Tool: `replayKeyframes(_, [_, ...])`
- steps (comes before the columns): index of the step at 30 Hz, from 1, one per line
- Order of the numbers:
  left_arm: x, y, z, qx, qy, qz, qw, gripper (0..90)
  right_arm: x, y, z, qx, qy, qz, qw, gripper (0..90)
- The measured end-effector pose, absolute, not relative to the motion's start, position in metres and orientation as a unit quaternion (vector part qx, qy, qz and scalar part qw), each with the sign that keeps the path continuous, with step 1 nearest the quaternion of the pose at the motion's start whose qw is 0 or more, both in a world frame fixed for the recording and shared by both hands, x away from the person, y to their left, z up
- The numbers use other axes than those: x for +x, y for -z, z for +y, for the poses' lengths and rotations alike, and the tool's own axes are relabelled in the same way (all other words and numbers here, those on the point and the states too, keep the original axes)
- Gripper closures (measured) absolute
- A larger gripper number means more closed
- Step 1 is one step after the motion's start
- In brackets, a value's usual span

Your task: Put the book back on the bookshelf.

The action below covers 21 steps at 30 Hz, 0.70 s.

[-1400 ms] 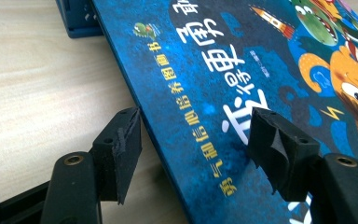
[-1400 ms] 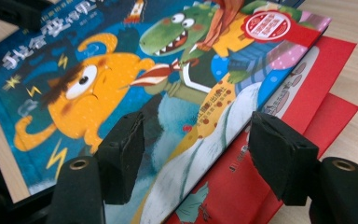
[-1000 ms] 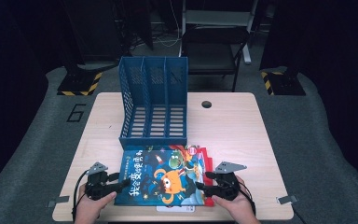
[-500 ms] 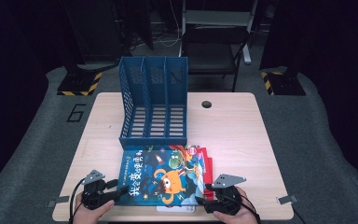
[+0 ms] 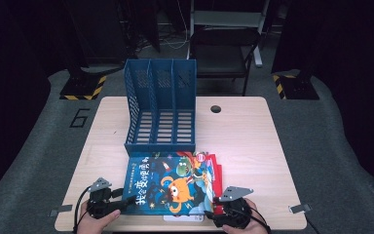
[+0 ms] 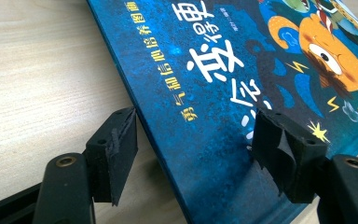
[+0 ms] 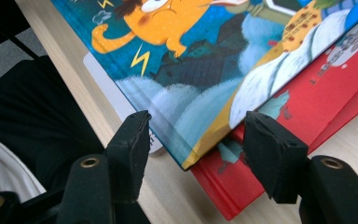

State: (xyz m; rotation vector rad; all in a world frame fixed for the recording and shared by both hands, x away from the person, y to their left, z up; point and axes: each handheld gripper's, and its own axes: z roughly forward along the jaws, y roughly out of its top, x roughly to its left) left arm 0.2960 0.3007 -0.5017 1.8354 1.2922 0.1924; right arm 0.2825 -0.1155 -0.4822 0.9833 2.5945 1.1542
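I am seeing the table [image 5: 253, 146] from above, with the blue file rack [image 5: 160, 105] standing well beyond both grippers. The blue book [image 5: 173, 185] is lying between them on a red book [image 5: 215, 165]. My left gripper [image 6: 193, 154] is straddling the blue book's edge, jaws having just been opening, not pressing. My right gripper [image 7: 196, 154] is straddling both books' corners, jaws having just been closing, pads not touching; its view is revealing a white sheet [image 7: 102, 84] underneath.
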Motion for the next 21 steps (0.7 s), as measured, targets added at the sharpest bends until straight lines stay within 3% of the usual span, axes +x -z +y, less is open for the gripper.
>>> replayKeyframes(21, [0.3052,0.5047,0.2970,0.738,-0.059,0.515,0.431,23.8,0.2765,0.4901,-0.1125,0.329,-0.362,0.869,0.068,45.0])
